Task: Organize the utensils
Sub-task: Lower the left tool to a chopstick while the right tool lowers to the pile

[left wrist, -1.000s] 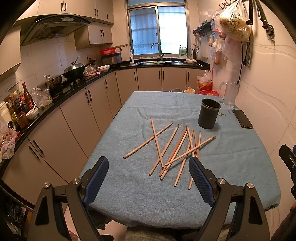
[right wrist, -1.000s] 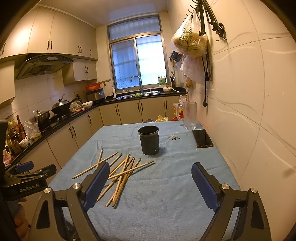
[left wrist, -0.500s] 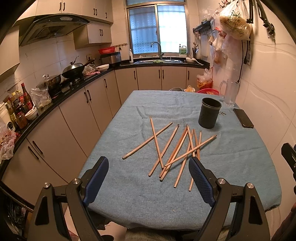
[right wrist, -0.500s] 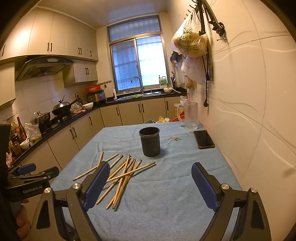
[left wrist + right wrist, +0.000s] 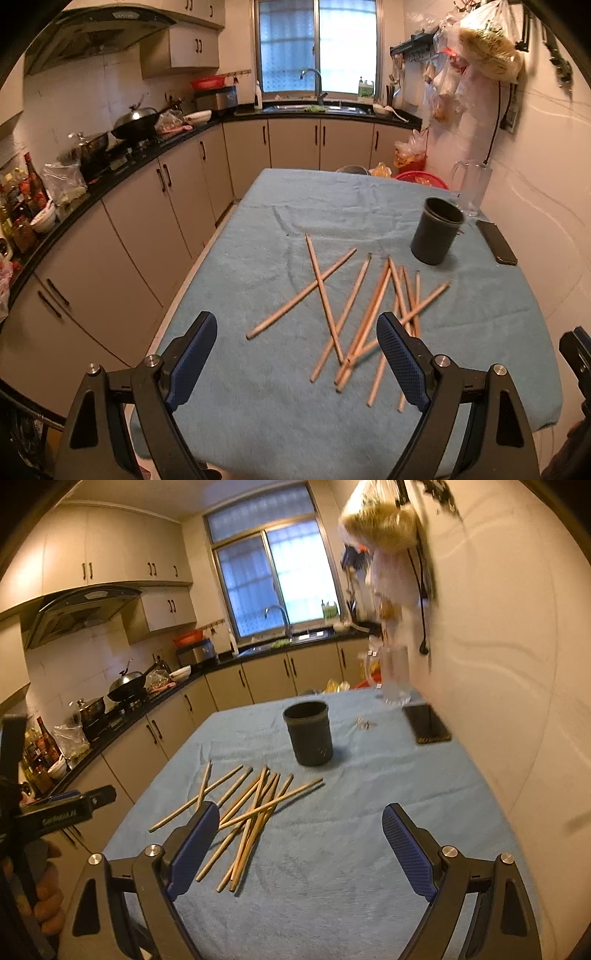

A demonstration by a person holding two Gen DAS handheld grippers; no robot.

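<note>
With both sets of jaws spread and empty, one chopstick [image 5: 424, 302] at the pile's top, centre-right of frame, is best pinched mid-shaft for the black cup [image 5: 437, 236].

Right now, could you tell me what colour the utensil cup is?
Black, a matte dark cup; the right wrist view shows it best.

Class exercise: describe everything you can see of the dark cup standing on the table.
The dark cup is a matte, plastic-looking cylinder with a slightly wider rim band. It stands upright, mouth open, nothing sticking out of it, on the blue tablecloth. The chopsticks lie nearer the camera, apart from it, and neither gripper touches it.
</note>
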